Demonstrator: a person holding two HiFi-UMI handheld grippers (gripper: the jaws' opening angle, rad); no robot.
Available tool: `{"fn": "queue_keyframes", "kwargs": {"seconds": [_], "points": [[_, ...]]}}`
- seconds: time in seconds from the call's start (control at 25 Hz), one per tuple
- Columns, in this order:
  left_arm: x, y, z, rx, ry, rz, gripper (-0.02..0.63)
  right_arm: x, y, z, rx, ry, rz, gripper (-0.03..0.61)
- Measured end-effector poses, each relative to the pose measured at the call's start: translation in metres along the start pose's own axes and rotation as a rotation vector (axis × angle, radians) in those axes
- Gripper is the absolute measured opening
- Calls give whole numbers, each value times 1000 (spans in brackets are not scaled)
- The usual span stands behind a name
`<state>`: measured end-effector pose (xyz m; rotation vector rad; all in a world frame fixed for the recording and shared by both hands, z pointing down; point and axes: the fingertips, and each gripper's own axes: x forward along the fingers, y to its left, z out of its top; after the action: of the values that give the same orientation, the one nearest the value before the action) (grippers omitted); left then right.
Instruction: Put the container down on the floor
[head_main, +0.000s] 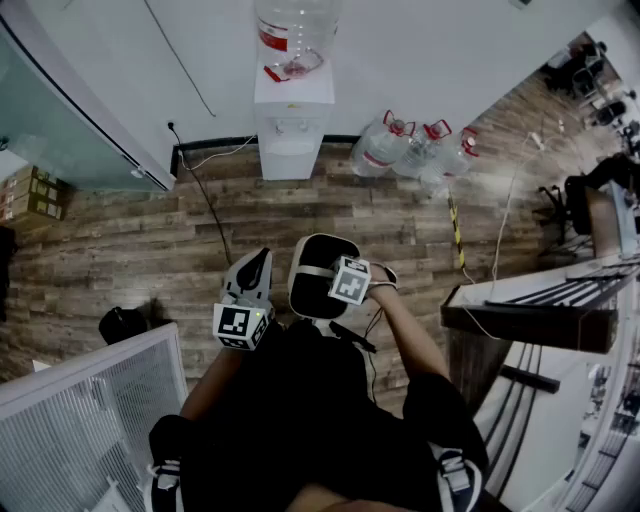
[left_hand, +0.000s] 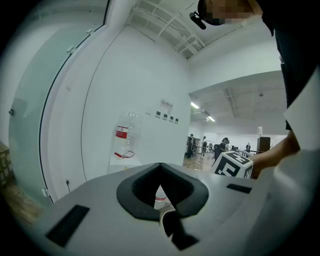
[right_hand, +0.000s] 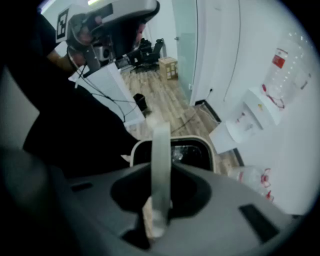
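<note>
Pale handle (right_hand: 161, 142) (the container's (right_hand: 213, 152)), right tongs (right_hand: 161, 172) clamped narrowly on it

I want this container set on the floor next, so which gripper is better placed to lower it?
Right. The right gripper is shut on the handle and points down, with the container hanging above the floor. The left gripper holds nothing and points level.
</note>
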<state>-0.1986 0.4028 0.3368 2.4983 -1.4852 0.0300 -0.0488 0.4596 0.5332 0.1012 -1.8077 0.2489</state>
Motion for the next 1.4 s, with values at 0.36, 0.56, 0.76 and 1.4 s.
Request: {"fn": "queue_keyframes", "kwargs": {"seconds": [0.36, 0.56, 0.76, 1.4], "points": [[1, -2, -2, 9, -8, -29, 31, 3, -2, 12, -8, -9, -27, 91], [1, -6, -1, 8, -9, -41, 31, 5, 1, 8, 10, 0, -26, 91], [0, -9, -4, 1, -4, -47, 31, 13, 5, 1, 37, 6, -16, 91], [13, -50, -23, -4, 23, -39, 31, 4, 15, -26, 44, -36, 7, 89]]}}
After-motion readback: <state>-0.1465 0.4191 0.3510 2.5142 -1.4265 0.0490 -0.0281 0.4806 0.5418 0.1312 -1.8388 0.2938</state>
